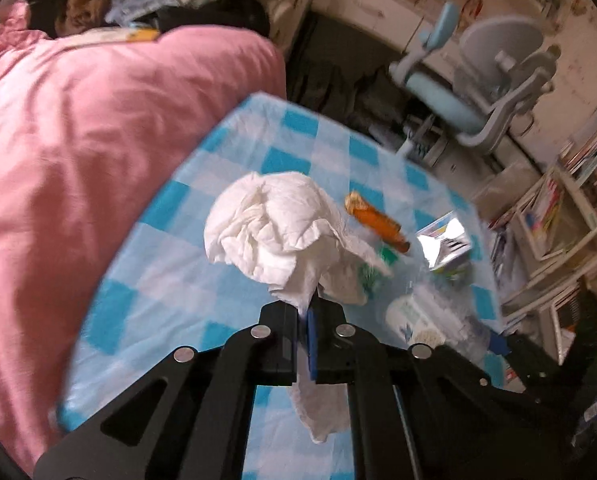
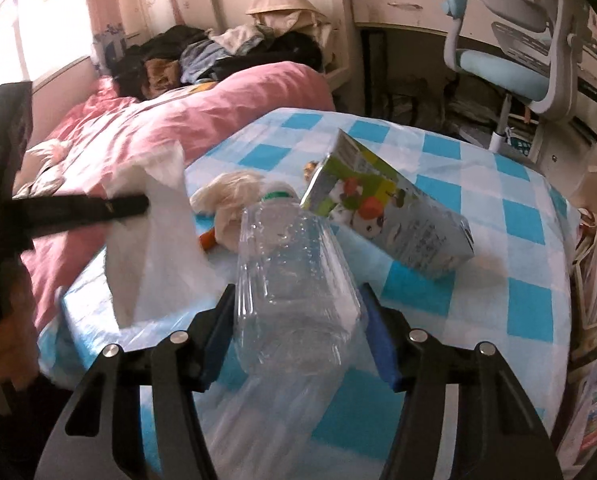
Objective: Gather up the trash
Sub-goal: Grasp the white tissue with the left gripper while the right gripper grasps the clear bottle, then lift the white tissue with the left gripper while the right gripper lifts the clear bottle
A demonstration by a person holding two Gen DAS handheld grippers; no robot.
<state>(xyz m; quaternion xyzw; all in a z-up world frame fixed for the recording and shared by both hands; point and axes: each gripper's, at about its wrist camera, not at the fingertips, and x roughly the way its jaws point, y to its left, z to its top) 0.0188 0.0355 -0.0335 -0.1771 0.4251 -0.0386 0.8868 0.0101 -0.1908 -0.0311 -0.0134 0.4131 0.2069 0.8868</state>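
Blue-and-white checked cloth (image 2: 518,216) on a small table, pink bedding and a messy kid's room behind it.

Right gripper (image 2: 298,340) straddling the clear plastic bottle (image 2: 294,280), blue pads sitting against both sides near the base. Looks like a pinch rather than a loose fit, though hard to swear to how firm. Bottle lying on its side on the cloth, long axis straight out along the tongs: base nearest the camera, green cap at the far end. So, jaws already square across the width, no twisting needed, probably just a lift next.

Left gripper (image 1: 304,312) pressed tight together on a white tissue (image 1: 274,232), held up off the cloth to the left of the bottle, loose end dangling below the jaws.

Count of what's around the bottle:
- 1 bottle, clearly the right hand's job
- 1 drink carton (image 2: 398,216), tipped over just right of the cap
- 1 orange wrapper (image 1: 378,220), beyond the cap
- 1 crumpled beige wad (image 2: 234,208), just left of the cap
- 1 tissue, already in the left tongs

Some green scrap near the wrapper too, too blurry to name.
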